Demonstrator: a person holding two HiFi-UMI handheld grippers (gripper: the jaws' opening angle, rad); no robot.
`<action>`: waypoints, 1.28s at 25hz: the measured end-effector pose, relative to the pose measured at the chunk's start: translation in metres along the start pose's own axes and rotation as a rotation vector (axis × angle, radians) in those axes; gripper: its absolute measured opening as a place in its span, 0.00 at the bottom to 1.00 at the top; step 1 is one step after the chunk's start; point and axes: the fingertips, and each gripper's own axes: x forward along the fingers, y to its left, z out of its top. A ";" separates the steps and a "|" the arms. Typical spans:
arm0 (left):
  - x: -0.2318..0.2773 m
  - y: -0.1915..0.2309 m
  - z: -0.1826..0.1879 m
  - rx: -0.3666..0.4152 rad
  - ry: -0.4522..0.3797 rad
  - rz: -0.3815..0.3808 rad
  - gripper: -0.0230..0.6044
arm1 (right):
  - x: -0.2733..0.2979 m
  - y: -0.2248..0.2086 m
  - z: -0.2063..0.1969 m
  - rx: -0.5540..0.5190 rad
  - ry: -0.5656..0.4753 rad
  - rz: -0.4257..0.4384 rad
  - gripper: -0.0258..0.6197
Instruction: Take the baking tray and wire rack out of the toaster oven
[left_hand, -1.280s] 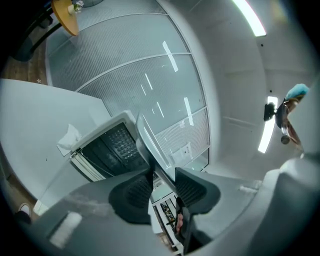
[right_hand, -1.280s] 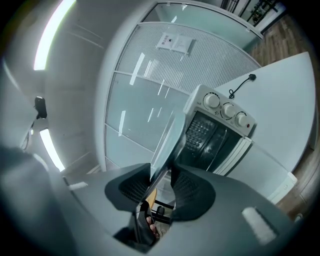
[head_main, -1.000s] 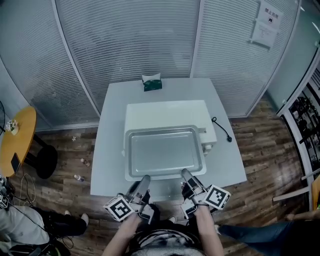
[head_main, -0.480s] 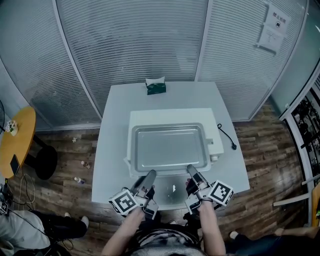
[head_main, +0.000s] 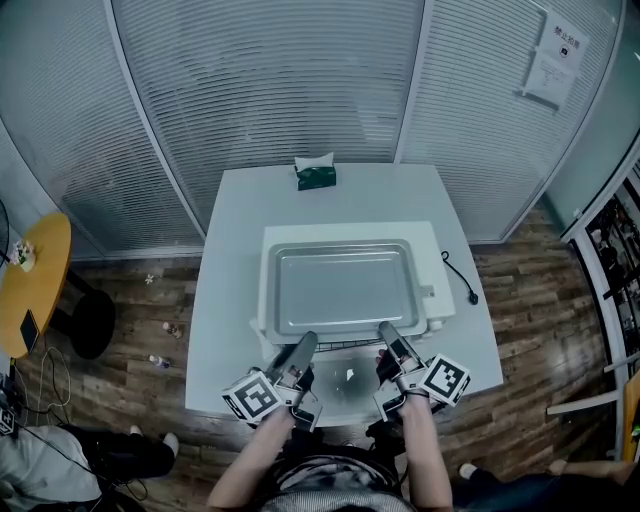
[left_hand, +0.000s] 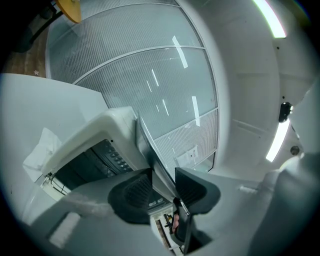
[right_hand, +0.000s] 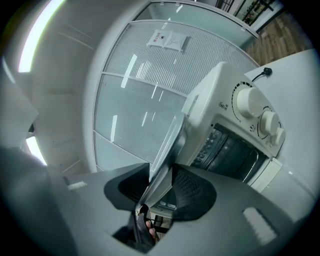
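White worktop (head_main: 225, 260) mid-frame, glass walls with blinds behind, wood floor (head_main: 130, 290) around it. Yellow table (head_main: 35, 280) at left edge, tissue box (head_main: 316, 176) at worktop's top edge. Tray (head_main: 343, 290) sits level over the oven (head_main: 432, 262) at frame centre. Left tool (head_main: 305, 345) and right tool (head_main: 388, 335) each pinch the tray's lower rim, jaws narrow.

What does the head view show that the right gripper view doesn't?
Only the head view shows the tissue box, the yellow table and the left gripper, which is clamped on the tray. Only the right gripper view shows the dark inside of the oven. Both show the tray, the oven and the right gripper, which is shut on the tray's edge.
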 end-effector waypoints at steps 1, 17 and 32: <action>0.000 0.001 -0.001 0.000 -0.003 -0.001 0.27 | 0.001 0.002 0.000 -0.019 -0.002 0.011 0.27; -0.055 -0.002 0.025 1.001 -0.040 0.352 0.54 | -0.046 0.012 0.011 -0.981 -0.098 -0.246 0.53; -0.020 0.007 0.039 1.075 0.004 0.349 0.48 | -0.015 0.011 0.034 -0.997 -0.098 -0.271 0.51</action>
